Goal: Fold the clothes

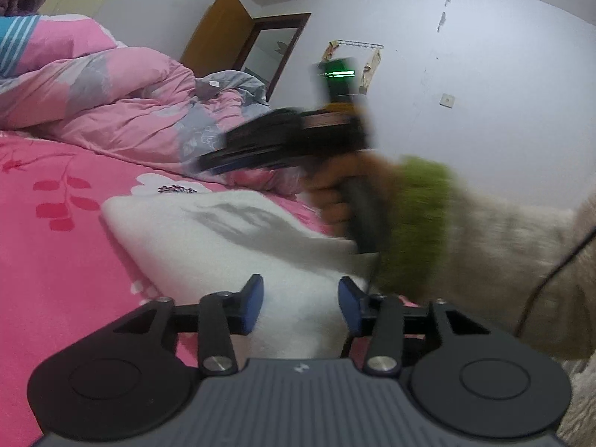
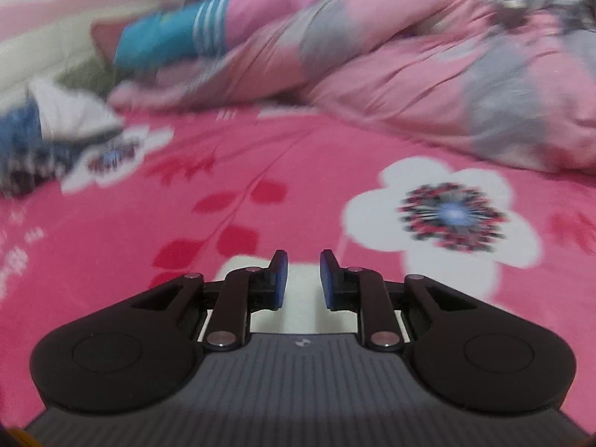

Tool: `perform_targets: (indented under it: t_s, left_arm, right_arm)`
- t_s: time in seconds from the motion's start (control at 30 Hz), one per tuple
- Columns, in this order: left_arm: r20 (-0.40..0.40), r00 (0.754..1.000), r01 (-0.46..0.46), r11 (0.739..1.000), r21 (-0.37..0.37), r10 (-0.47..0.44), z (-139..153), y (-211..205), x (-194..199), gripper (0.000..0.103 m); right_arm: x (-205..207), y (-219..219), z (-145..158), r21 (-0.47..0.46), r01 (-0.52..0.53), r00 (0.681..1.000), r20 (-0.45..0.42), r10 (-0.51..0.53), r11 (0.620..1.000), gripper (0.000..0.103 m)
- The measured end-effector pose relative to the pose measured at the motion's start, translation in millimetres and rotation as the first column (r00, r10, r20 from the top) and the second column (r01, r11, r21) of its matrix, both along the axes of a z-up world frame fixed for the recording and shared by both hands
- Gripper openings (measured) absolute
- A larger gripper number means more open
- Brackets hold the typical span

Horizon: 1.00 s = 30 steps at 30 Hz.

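A folded white garment (image 1: 208, 238) lies on the pink flowered bed sheet (image 1: 56, 242). My left gripper (image 1: 301, 305) hovers low over its near edge. The blue pads are apart and press on nothing, so it is open. Above the garment's far side a hand (image 1: 331, 201) with a green cuff holds my right gripper (image 1: 208, 162), blurred, pointing left and holding nothing. In the right wrist view my right gripper (image 2: 303, 279) shows a narrow gap between its pads. Only a strip of the white garment (image 2: 301, 298) shows below them, and the sheet (image 2: 260, 171) stretches ahead.
A crumpled pink and grey quilt (image 1: 123, 111) (image 2: 409, 74) is heaped along the far side of the bed. A teal striped piece (image 2: 167, 41) lies on it. A blurred pile of blue and white clothes (image 2: 56, 123) sits at the left. A brown door (image 1: 219, 33) stands behind.
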State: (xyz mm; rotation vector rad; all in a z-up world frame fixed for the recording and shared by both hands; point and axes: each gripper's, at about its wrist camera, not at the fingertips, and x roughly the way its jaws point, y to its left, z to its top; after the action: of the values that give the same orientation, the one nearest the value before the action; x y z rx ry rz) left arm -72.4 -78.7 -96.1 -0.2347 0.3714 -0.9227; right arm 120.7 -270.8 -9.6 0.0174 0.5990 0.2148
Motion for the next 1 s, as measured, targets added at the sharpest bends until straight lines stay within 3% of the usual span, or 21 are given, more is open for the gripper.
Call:
perform_targets:
  t_s: [0.13, 0.23, 0.3, 0.37, 0.43, 0.5, 0.63, 0.77, 0.9, 1.0]
  left_arm:
    - [-0.005, 1.000, -0.001, 1.000, 0.022, 0.001, 3, 4, -6, 0.048]
    - [-0.002, 1.000, -0.011, 0.997, 0.072, 0.011, 4, 7, -13, 0.048]
    - [0.004, 1.000, -0.020, 0.993, 0.113, 0.020, 5, 8, -19, 0.049]
    - [0.020, 0.999, -0.042, 0.986, 0.164, 0.039, 6, 7, -25, 0.050]
    - [0.042, 0.997, -0.065, 0.974, 0.218, 0.057, 8, 5, -30, 0.051]
    - [0.077, 0.994, -0.096, 0.955, 0.281, 0.078, 9, -1, -36, 0.052]
    - [0.160, 0.983, -0.145, 0.902, 0.406, 0.086, 5, -24, -43, 0.052]
    - [0.230, 0.965, -0.230, 0.836, 0.498, 0.129, -2, -46, -42, 0.052]
    - [0.242, 0.958, -0.264, 0.813, 0.519, 0.156, -1, -48, -44, 0.052]
    - [0.249, 0.954, -0.280, 0.802, 0.528, 0.169, -2, -49, -47, 0.052]
  right_arm:
    - [-70, -15, 25, 0.020, 0.009, 0.999, 0.036, -0.010, 1.000, 0.017]
    - [-121, -10, 20, 0.020, -0.038, 0.998, 0.044, 0.037, 0.999, 0.017]
    - [-139, -8, 0, 0.039, -0.059, 0.998, 0.025, 0.058, 0.998, 0.017]
    - [-142, -9, -39, 0.051, -0.032, 0.999, -0.034, 0.034, 0.998, 0.017]
    - [-151, -17, -55, 0.112, -0.013, 1.000, 0.015, 0.012, 0.994, 0.017]
    - [-150, -21, -45, 0.165, 0.025, 1.000, -0.008, -0.024, 0.986, 0.017]
    - [-174, -16, -25, 0.186, -0.012, 0.997, 0.074, -0.002, 0.982, 0.018]
    - [-185, -10, -42, 0.148, -0.043, 0.996, 0.086, 0.030, 0.988, 0.017]
    - [-181, -17, -52, 0.185, -0.015, 0.997, 0.080, 0.000, 0.983, 0.017]
    - [-195, -16, -35, 0.189, -0.053, 0.985, 0.170, 0.021, 0.981, 0.019]
